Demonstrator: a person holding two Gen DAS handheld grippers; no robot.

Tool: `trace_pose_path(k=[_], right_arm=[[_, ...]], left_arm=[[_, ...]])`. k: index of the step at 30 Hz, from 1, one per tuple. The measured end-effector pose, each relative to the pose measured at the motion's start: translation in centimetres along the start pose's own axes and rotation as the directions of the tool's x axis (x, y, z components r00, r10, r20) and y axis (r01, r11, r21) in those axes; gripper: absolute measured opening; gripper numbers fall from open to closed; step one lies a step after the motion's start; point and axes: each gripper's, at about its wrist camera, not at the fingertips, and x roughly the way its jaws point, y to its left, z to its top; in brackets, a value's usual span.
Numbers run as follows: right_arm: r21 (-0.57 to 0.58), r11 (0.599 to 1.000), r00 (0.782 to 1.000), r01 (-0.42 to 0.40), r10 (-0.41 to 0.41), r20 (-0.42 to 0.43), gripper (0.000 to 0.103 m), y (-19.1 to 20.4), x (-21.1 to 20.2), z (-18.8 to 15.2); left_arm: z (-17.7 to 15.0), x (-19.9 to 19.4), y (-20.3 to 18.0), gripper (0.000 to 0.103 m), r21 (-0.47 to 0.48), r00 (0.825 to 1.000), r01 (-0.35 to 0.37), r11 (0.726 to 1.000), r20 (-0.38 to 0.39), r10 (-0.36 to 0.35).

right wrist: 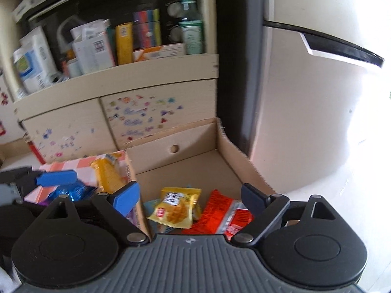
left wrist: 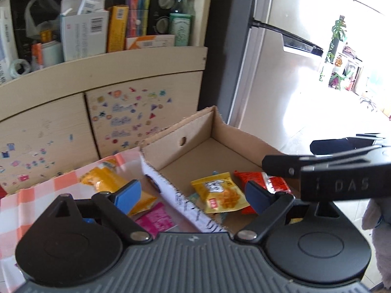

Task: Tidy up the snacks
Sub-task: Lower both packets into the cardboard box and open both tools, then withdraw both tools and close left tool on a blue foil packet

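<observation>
Both tools stand with their blue pads spread wide and nothing between them. The left gripper (left wrist: 189,194) straddles the near side wall of the cardboard box (left wrist: 246,144): its left pad hangs over the checked pink-and-white bag (left wrist: 48,185) outside the box, its right pad over the box floor. The right gripper (right wrist: 189,199) looks straight into the box, with the left tool's blue finger showing off to its left.

Just ahead of the right gripper's pads, low in the box, lie a yellow snack packet (right wrist: 177,207) and, to its right and tucked partly under it, a red snack packet (right wrist: 220,213). A teal wrapper edge peeks out beneath the yellow one. Ahead of the left gripper's left pad sit a long yellow packet (left wrist: 107,180) and a pink sachet (left wrist: 156,219) in the bag.

These look like light, soft film pouches: crinkly, slick, with crushable contents. I judge the flat crimped end seams the best place to pinch, gently, since the puffed middles may slip or squash.

The box walls rise on both sides of the right gripper, the right wall close beside its right pad, so sideways room is tight. The far half of the box floor is bare, and the way up and out is open. The stickered cabinet stands close behind the box.
</observation>
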Motion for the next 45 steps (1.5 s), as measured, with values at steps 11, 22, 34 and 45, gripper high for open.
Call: trace_pose_path(k=[11, 22, 34, 45], right_arm=[[-0.075, 0.996, 0.998, -0.057, 0.055, -0.019, 0.095, 2.3, 0.6, -0.2], [-0.141, 0.983, 0.991, -0.121, 0.112, -0.070, 0.095, 4.9, 1.2, -1.5], [-0.242, 0.943, 0.968, -0.226, 0.191, -0.159, 0.095, 8.3, 1.9, -3.4], [-0.256, 0.920, 0.942, -0.298, 0.238, -0.238, 0.095, 10.1, 2.9, -4.6]], left_arm=[[-1.8, -2.9, 3.5, 0.093, -0.036, 0.997, -0.069, 0.997, -0.037, 0.068], [-6.5, -5.1, 5.8, 0.093, -0.064, 0.988, -0.094, 0.994, -0.132, 0.084], [-11.9, -5.0, 4.6, 0.093, -0.081, 0.970, -0.051, 0.995, -0.240, 0.030], [-14.1, -3.5, 3.9, 0.093, -0.054, 0.963, -0.043, 0.998, -0.267, 0.027]])
